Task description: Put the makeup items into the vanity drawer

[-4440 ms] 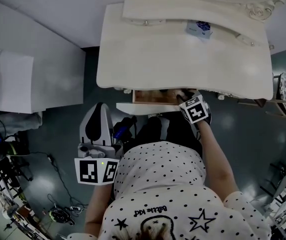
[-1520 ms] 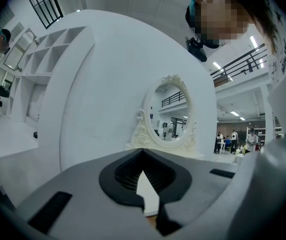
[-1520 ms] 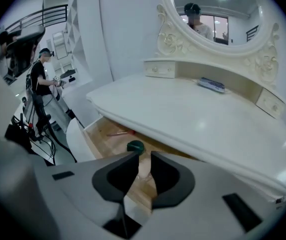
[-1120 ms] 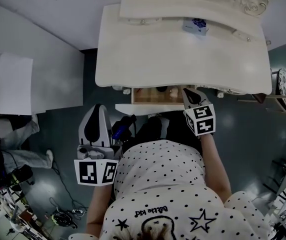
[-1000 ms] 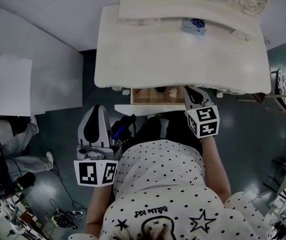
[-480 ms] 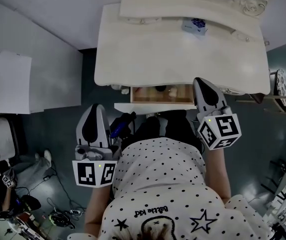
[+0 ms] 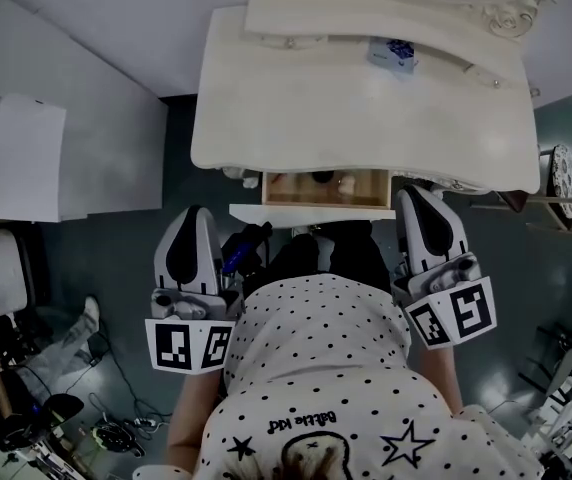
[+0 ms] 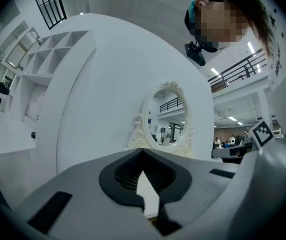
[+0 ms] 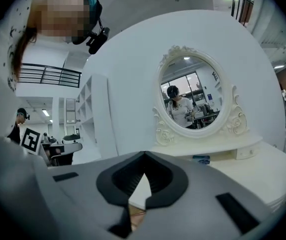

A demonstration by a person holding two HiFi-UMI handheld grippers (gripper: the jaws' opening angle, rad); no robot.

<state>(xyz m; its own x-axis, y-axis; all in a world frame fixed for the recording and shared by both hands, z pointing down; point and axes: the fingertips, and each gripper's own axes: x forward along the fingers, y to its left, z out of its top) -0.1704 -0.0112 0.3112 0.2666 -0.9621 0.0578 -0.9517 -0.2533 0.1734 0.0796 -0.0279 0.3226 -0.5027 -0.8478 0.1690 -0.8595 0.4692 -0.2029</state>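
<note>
Cream vanity top (image 7: 346, 118), small box (image 7: 398, 54) at back; drawer (image 7: 311, 212) open; grey floor (image 7: 486, 258).

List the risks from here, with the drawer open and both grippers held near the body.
1. The drawer stands open just ahead of the person's lap. A knee, or the shut right gripper beside it, might bump it and jostle the items inside.
2. A small blue-and-white box sits on the vanity ledge. If it is makeup, closing now would leave it out.
</note>
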